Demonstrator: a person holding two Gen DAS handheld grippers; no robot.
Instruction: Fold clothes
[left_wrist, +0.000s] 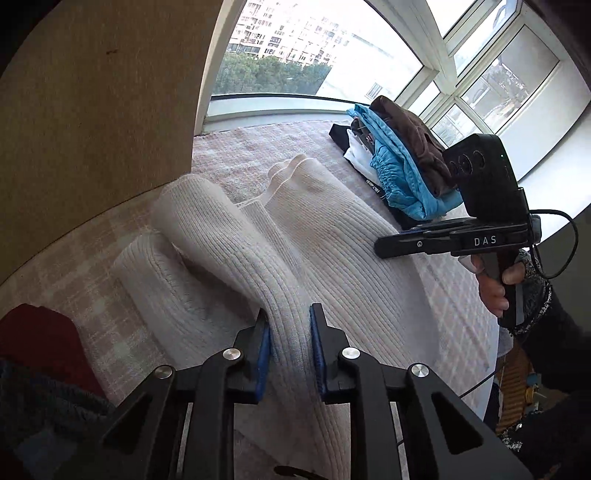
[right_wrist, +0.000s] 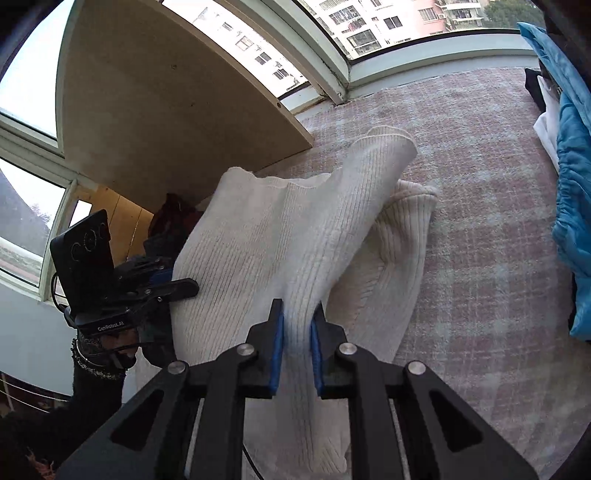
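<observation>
White ribbed sweater (left_wrist: 295, 236) stretched over the pink plaid cover (left_wrist: 236, 155), long axis running away from both cameras toward the window (left_wrist: 295, 48), left gripper (left_wrist: 290, 321) and right gripper (right_wrist: 297, 317) each pinching its near edge, sleeves bunched at the far end, folded pile (left_wrist: 402, 162) beside it

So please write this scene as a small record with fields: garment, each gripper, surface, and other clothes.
garment: white ribbed knit sweater, partly lifted, sleeve ends resting on the surface
left gripper: jaws shut on the sweater
right gripper: jaws shut on the sweater
surface: pink plaid cover
folded pile: blue garment under a brown garment, at the far right
unfolded clothes: red garment at the left
</observation>
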